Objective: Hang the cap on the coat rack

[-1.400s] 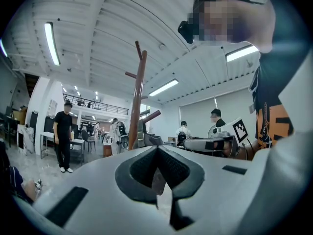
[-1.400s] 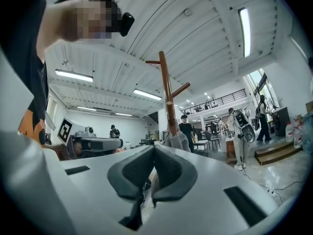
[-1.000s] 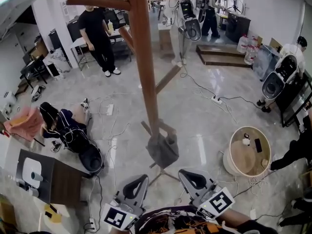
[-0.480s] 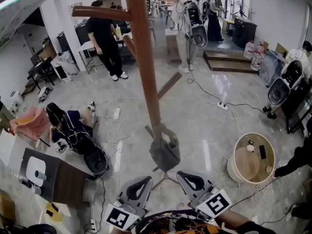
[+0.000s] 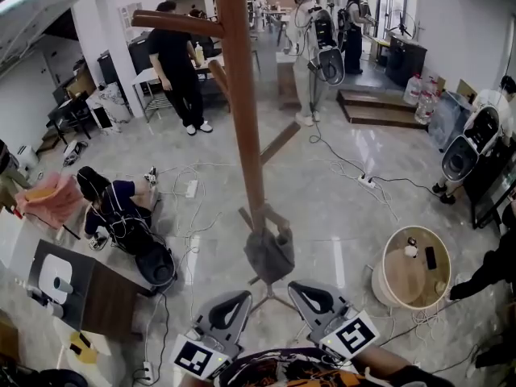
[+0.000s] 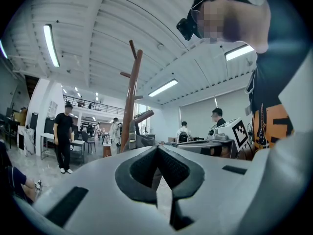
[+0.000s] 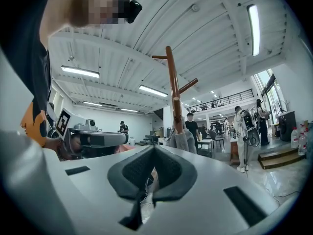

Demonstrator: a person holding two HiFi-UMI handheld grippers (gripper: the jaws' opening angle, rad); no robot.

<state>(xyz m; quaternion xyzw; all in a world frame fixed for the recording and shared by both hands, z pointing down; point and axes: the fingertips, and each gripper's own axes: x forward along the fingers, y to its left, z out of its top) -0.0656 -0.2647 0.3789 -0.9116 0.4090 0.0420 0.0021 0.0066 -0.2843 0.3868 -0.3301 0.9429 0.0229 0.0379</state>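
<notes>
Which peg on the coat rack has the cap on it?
The low peg near the pole's foot, on its right: the grey cap hangs from it. The higher pegs, like the top-left one, are bare.

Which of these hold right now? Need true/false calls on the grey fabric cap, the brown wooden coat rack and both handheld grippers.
1. The grey fabric cap hangs low on the brown wooden coat rack. True.
2. The right gripper is clamped on the cap. False: its jaws are together with nothing between them, and the cap is on the rack.
3. The left gripper has its jaws wide apart. False: they are closed and empty.
4. In the head view, a round light-wood table stands on the floor to the right of the rack. True.
</notes>
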